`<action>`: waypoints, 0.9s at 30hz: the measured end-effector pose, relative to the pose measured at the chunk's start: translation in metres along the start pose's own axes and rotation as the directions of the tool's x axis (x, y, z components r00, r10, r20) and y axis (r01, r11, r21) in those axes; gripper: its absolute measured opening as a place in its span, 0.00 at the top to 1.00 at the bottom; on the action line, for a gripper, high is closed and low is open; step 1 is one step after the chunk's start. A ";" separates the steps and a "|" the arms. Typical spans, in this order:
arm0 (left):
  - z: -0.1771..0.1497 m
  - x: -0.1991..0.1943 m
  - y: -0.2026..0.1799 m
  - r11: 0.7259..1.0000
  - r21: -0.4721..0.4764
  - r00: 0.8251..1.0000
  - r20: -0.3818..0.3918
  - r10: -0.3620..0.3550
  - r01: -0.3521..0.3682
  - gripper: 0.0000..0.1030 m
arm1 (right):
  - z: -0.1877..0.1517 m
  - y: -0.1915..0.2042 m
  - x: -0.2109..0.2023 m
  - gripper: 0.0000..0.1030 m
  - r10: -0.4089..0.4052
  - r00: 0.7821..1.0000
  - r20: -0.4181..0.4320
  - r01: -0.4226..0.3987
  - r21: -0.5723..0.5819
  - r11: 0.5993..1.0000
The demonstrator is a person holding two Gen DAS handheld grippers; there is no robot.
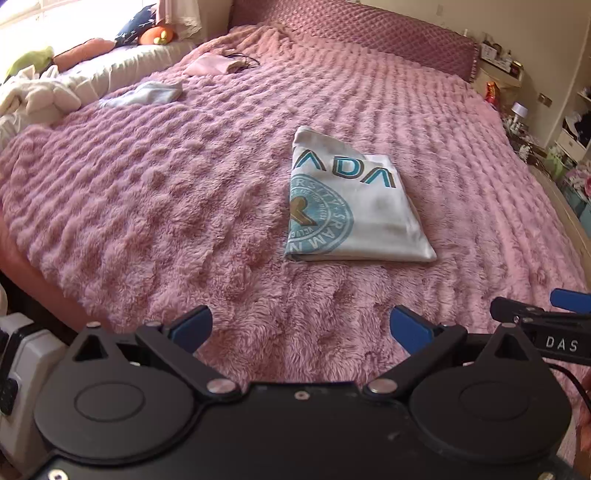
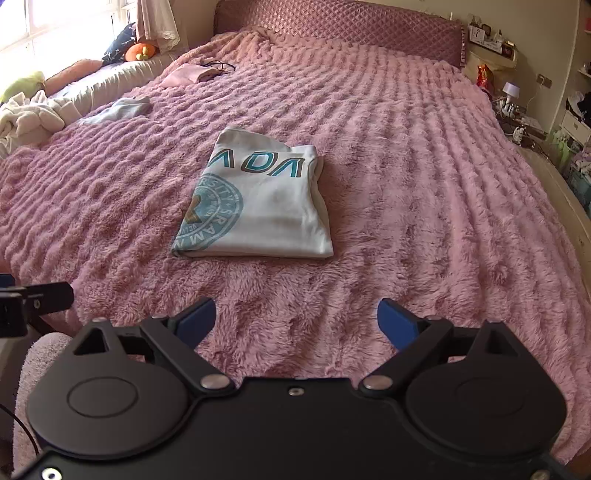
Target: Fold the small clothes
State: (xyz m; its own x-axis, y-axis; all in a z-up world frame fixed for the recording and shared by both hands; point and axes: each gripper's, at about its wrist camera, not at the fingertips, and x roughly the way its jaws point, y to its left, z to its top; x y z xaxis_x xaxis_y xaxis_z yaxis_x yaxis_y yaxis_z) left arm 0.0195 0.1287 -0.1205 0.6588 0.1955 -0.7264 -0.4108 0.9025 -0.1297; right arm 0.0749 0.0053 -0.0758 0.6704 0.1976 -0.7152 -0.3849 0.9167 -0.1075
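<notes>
While a fluffy pink blanket (image 1: 184,192) covers the whole bed, a quilted headboard (image 2: 332,26) backs it and cluttered shelves (image 2: 576,122) line the right wall. Mid-bed lies the folded white T-shirt (image 2: 258,206), print upward. Left gripper (image 1: 301,326) and right gripper (image 2: 297,319) hover short of it, fingers spread wide, holding nothing.

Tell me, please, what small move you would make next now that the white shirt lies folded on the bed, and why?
I would probably move the left gripper toward the light blue garment near the far left of the pink blanket. The white shirt already lies folded and flat, both the left and the right gripper are open and empty, and that blue piece looks unfolded.
</notes>
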 end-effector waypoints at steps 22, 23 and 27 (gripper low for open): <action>0.000 0.002 0.000 1.000 0.016 1.000 -0.016 0.006 -0.005 0.00 | -0.002 -0.003 -0.001 0.08 -0.002 1.000 -0.012 0.002 0.025 1.000; 0.000 0.002 0.000 1.000 0.017 1.000 -0.016 0.005 -0.005 0.00 | -0.002 -0.003 -0.001 0.08 -0.004 1.000 -0.011 0.004 0.026 1.000; -0.001 0.002 -0.001 1.000 0.019 1.000 -0.018 0.005 -0.005 0.00 | -0.002 -0.003 -0.001 0.08 -0.004 1.000 -0.011 0.004 0.025 1.000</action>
State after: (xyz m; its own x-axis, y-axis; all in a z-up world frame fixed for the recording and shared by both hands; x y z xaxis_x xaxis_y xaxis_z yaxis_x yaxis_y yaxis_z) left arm 0.0208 0.1279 -0.1221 0.6453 0.1935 -0.7390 -0.4020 0.9086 -0.1131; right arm 0.0740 0.0017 -0.0763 0.6648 0.1899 -0.7225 -0.3658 0.9260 -0.0931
